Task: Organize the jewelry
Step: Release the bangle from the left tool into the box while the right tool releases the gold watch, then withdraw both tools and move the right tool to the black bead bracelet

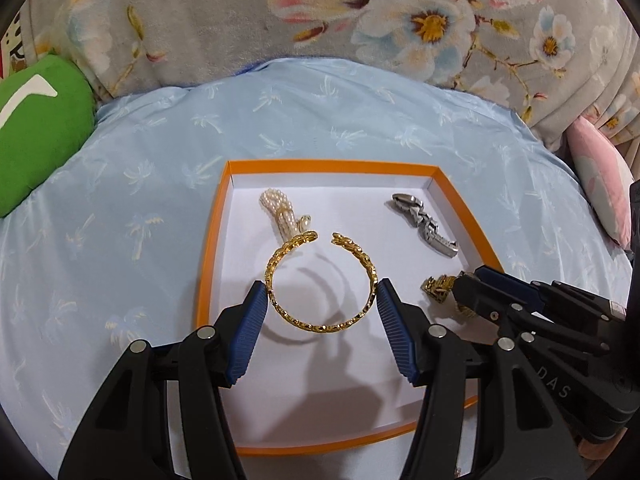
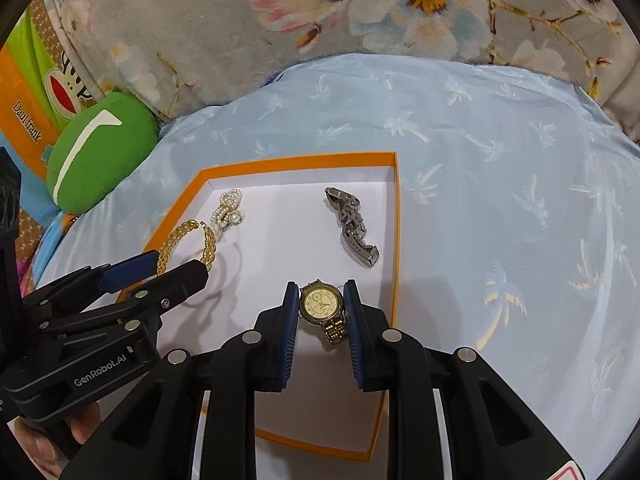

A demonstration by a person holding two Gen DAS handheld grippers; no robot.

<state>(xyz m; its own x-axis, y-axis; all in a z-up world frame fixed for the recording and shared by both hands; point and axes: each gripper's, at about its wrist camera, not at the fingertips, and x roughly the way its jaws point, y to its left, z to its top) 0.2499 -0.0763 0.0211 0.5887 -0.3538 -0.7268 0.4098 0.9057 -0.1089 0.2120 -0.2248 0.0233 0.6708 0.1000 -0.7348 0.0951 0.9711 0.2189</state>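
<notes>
An orange-rimmed tray (image 1: 332, 168) with a white floor lies on a light blue cloth. My left gripper (image 1: 322, 292) is shut on an open gold bangle (image 1: 312, 325), pads pressing its two sides; the bangle hangs just above the tray floor and casts a shadow there. My right gripper (image 2: 322, 292) is shut on a gold-faced watch (image 2: 320, 304) by its case, over the tray's right part. In the tray lie a pearl piece (image 1: 284, 216) at the back left and a silver watch band (image 1: 424, 224) at the back right. The right wrist view shows the left gripper (image 2: 180, 264) with the bangle (image 2: 176, 236).
The blue cloth (image 1: 120, 200) with palm prints spreads around the tray. A green cushion (image 1: 40, 128) lies at the left, a floral blanket (image 1: 200, 20) behind, a pink pillow (image 1: 600, 176) at the right. A person's hand (image 2: 60, 432) holds the left gripper.
</notes>
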